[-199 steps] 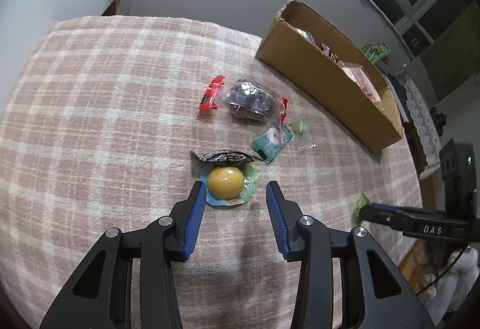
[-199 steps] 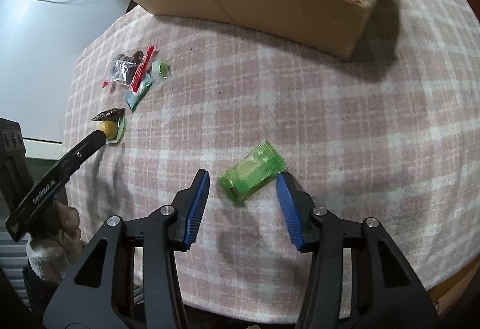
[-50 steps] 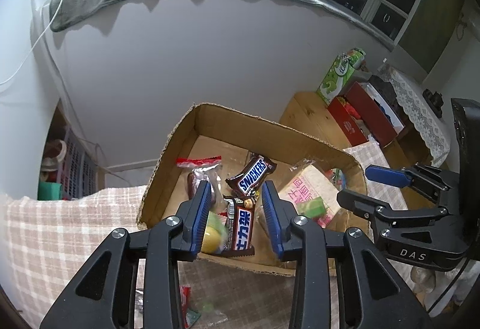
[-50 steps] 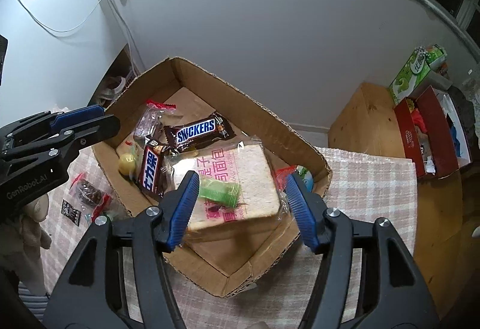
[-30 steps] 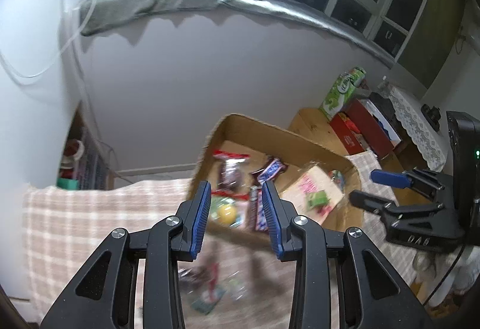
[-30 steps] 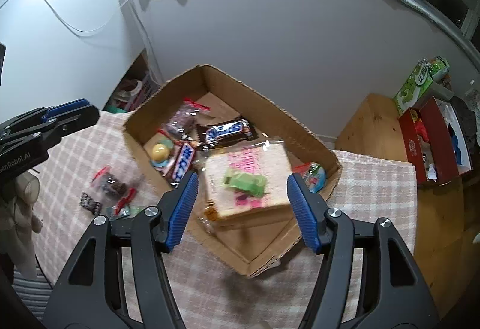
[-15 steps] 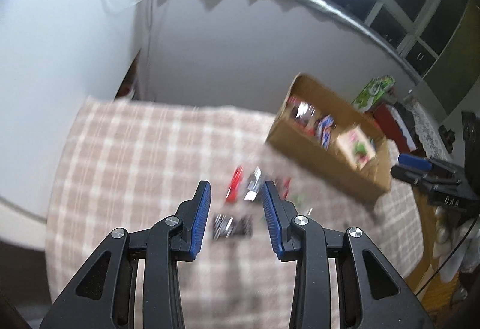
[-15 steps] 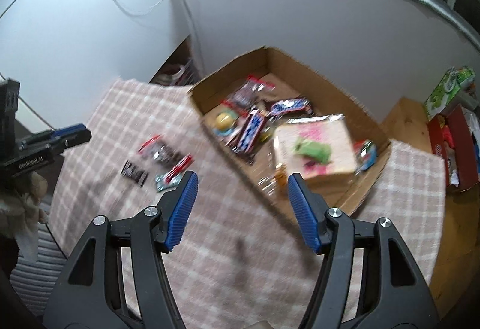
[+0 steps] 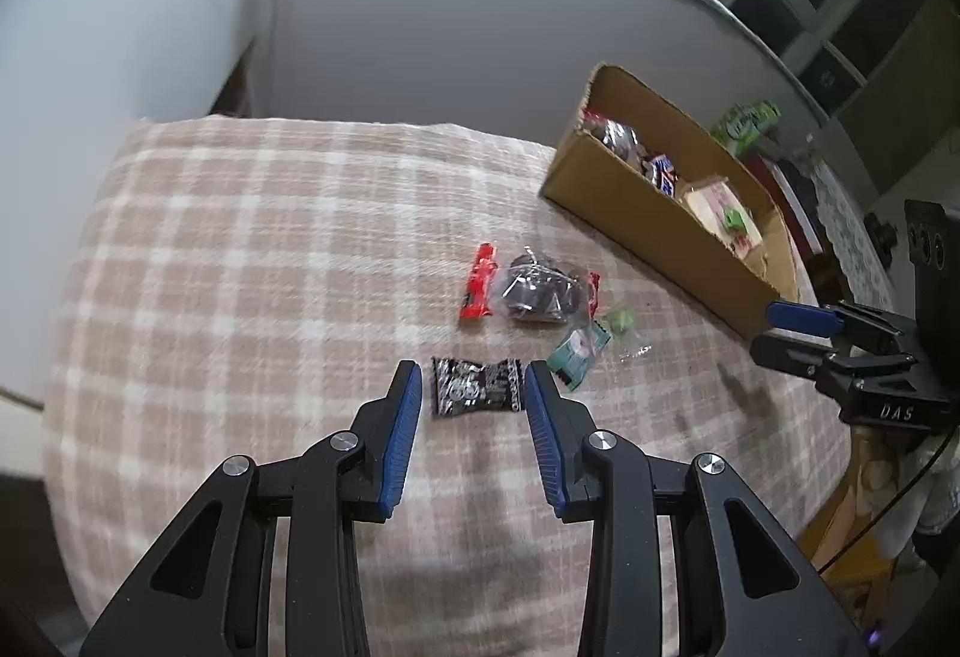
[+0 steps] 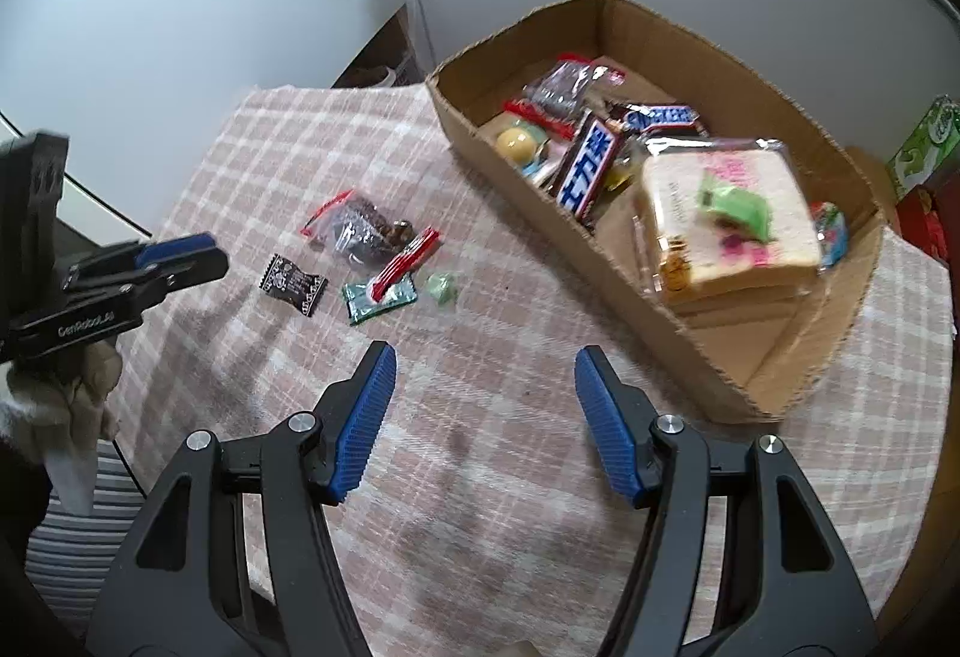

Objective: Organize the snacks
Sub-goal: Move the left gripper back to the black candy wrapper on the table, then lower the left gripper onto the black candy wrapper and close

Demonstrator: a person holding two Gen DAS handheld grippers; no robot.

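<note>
A black candy wrapper lies flat on the pink checked tablecloth. My left gripper hovers over it, open, with a fingertip on either side and no pad touching it. Just beyond lie a red stick, a clear bag of dark snacks, a teal packet and a small green candy. My right gripper is open and empty over bare cloth near the cardboard box. The box holds a bread packet, a green packet, a yellow jelly and chocolate bars.
A gloved hand holds the left gripper at the table's left edge. Behind the box stand a green carton and a red box on a wooden side table. White walls close in behind the table.
Both grippers have pulled back from over the box and come down toward the table. The left one now hangs over the black candy. The yellow jelly and green packet now lie in the box.
</note>
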